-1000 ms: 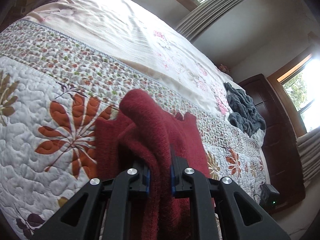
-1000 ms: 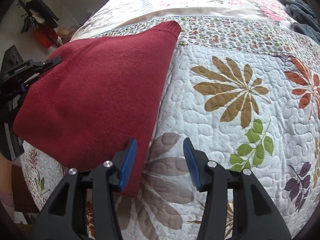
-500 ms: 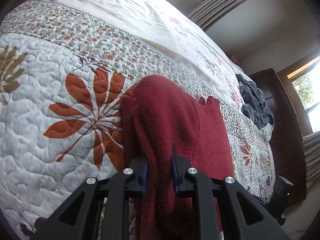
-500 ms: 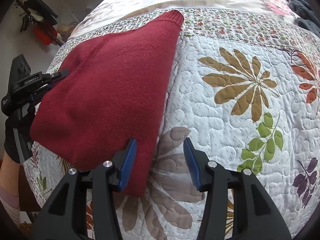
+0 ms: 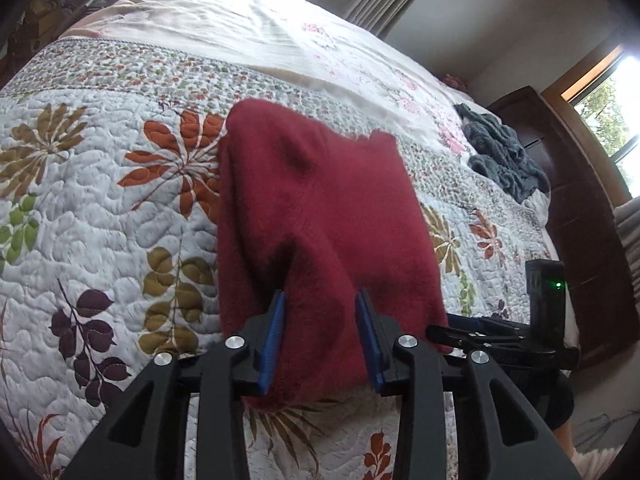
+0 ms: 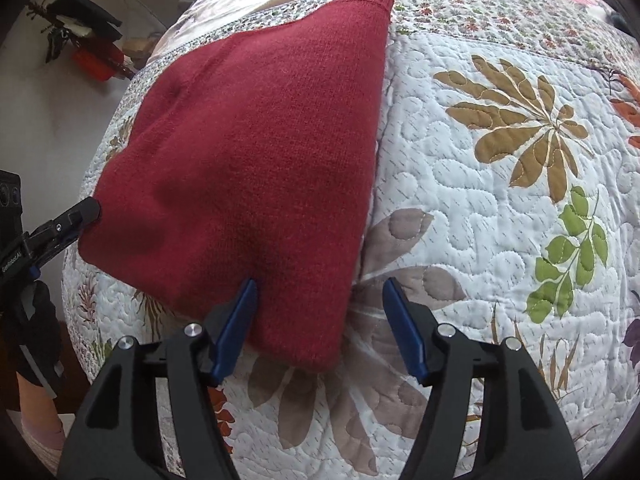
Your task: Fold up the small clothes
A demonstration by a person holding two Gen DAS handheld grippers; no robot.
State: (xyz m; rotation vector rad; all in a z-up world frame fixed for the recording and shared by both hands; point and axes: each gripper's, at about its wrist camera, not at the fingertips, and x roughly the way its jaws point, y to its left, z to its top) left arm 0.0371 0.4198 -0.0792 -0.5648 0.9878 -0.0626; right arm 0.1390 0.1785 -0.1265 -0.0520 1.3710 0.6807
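Note:
A dark red knit sweater (image 5: 320, 200) lies folded on the floral quilt (image 5: 100, 200). My left gripper (image 5: 320, 296) stands open at the sweater's near edge, with a hump of the knit between its blue pads but not pinched. In the right wrist view the sweater (image 6: 260, 152) is a flat folded shape with its ribbed hem at the far end. My right gripper (image 6: 320, 284) is open around the sweater's near corner, its left pad resting on the fabric. The left gripper's tip (image 6: 80, 216) touches the sweater's left corner, and the right gripper (image 5: 480, 332) shows at the sweater's right.
A crumpled grey blanket (image 5: 504, 160) lies far right on the bed, beside dark wooden furniture (image 5: 580, 220). A cream sheet (image 5: 240, 20) covers the far half. A red object (image 6: 96, 60) sits on the floor beyond the bed's left side. A black-gloved hand (image 6: 36, 332) holds the left gripper.
My left gripper has opened and let go of the sweater fold, which has dropped flatter onto the quilt. The right gripper stayed open and moved slightly closer to the near corner.

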